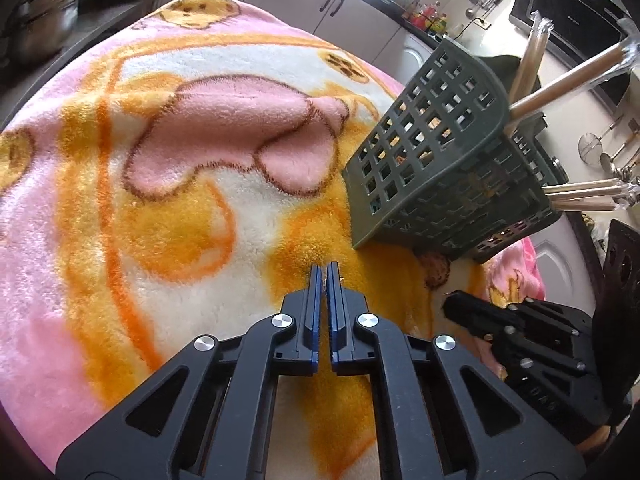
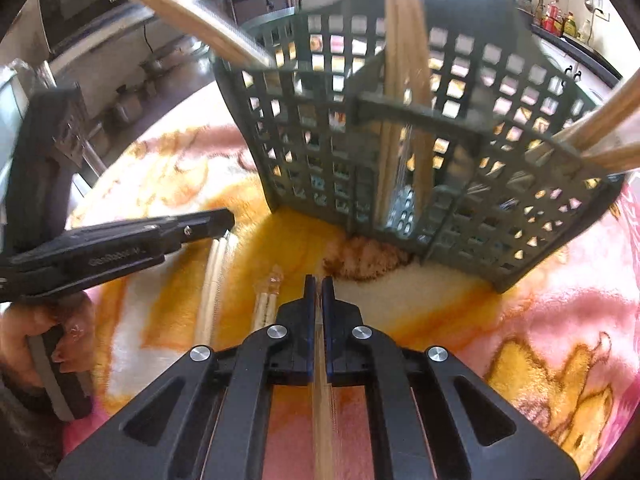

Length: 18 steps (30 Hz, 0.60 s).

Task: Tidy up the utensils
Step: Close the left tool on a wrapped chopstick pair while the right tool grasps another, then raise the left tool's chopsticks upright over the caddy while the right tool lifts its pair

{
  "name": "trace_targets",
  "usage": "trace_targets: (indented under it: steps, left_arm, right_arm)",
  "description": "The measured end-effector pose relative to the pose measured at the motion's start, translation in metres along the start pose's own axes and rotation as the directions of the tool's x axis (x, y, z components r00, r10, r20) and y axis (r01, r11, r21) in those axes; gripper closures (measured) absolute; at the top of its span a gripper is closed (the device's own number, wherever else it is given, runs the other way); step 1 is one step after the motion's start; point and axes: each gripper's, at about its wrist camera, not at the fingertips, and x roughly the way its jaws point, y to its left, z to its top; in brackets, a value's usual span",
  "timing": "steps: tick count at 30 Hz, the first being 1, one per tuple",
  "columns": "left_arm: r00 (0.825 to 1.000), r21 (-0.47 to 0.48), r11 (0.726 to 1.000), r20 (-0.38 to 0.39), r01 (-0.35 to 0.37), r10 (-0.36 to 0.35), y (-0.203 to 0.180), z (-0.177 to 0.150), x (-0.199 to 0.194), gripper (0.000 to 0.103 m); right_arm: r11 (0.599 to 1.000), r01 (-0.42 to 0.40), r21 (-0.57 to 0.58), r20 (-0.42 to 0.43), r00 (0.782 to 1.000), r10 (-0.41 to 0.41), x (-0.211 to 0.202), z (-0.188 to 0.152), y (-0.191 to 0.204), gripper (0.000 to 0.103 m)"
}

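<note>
Ahead of you: a green lattice utensil basket (image 2: 420, 152) standing on the pink-and-orange fleece blanket (image 1: 120, 208), wrapped chopsticks (image 2: 404, 40) upright in its compartments. Two more wrapped pairs (image 2: 216, 300) lie beside your right gripper (image 2: 319, 282), which is clenched on a wrapped chopstick pair (image 2: 322, 400). Your left gripper (image 1: 325, 270) is clenched, its catch unclear.

My left gripper (image 1: 325, 270) hovers over the fleecy cartoon blanket (image 1: 120, 200); the green slotted plastic basket (image 1: 436, 152) stands ahead to its right, wrapped chopsticks (image 1: 568, 80) inside it. More wrapped chopsticks (image 2: 216, 292) lie before the basket.
</note>
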Motion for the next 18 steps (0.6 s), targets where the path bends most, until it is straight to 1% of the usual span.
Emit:
trace_targets:
  steps: [4, 9, 13, 16, 18]
  left_arm:
    - [0.999, -0.001, 1.000, 0.039, 0.018, -0.018, -0.003, 0.000, -0.017, 0.102]
    - [0.993, 0.035, 0.998, 0.104, 0.054, -0.057, -0.018, 0.001, -0.050, 0.102]
    - [0.986, 0.072, 0.994, 0.141, 0.083, -0.093, -0.034, 0.003, -0.070, 0.102]
    - [0.979, 0.098, 0.989, 0.161, 0.111, -0.126, -0.046, 0.005, -0.082, 0.102]
    - [0.974, 0.121, 0.985, 0.176, 0.126, -0.146, -0.058, 0.007, -0.091, 0.102]
  right_arm:
    - [1.000, -0.017, 0.016, 0.052, 0.999, 0.016, -0.022, 0.001, -0.006, 0.100]
    - [0.998, -0.050, 0.038, 0.146, 0.988, 0.044, -0.059, 0.003, -0.013, 0.100]
    - [0.996, -0.072, 0.055, 0.220, 0.974, 0.058, -0.088, 0.001, -0.020, 0.100]
    - [0.994, -0.085, 0.065, 0.281, 0.957, 0.064, -0.108, 0.002, -0.025, 0.100]
    - [0.994, -0.086, 0.068, 0.312, 0.948, 0.060, -0.116, 0.003, -0.019, 0.100]
